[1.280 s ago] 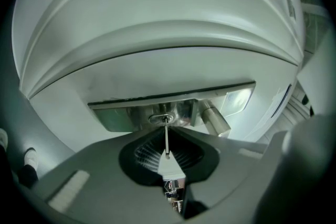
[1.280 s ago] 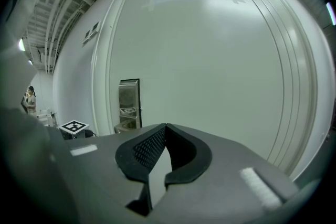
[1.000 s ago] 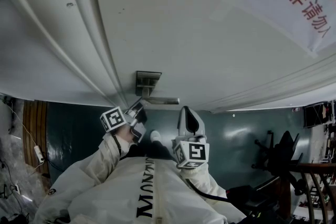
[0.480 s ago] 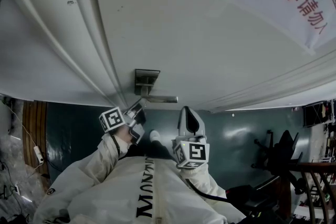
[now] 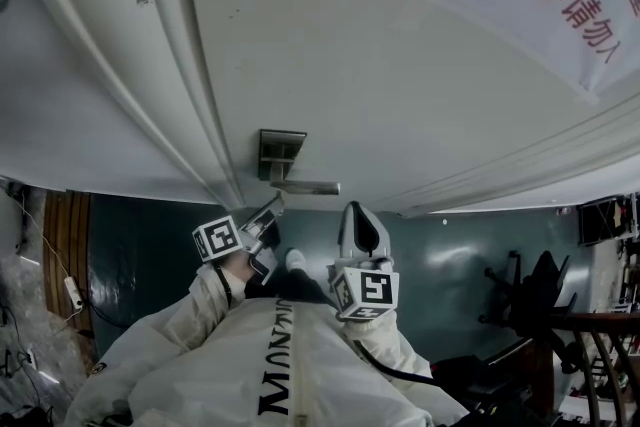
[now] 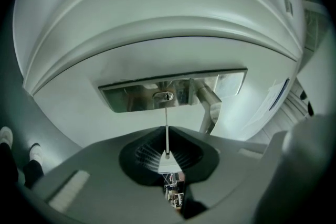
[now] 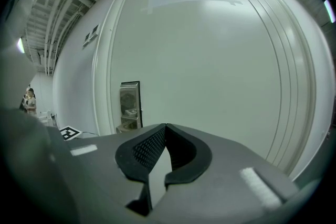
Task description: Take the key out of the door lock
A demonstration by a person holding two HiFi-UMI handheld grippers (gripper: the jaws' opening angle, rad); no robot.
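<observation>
Left gripper view shows my left gripper [image 6: 167, 140] almost closed, pinching the key [image 6: 166, 118] by its head. The thin blade points at the keyhole [image 6: 164, 96] in the lock plate [image 6: 126, 98], tip just beside it. My right gripper [image 7: 165, 128] is closed and empty.

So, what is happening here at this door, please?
A person stands at a white door with a gripper in each hand. The left gripper is shut on the key, whose thin blade points straight at the keyhole in the metal lock plate, beside the door handle. The blade's tip is at the keyhole; I cannot tell if it is just out or partly in. The right gripper is shut and empty, away from the door.
</observation>
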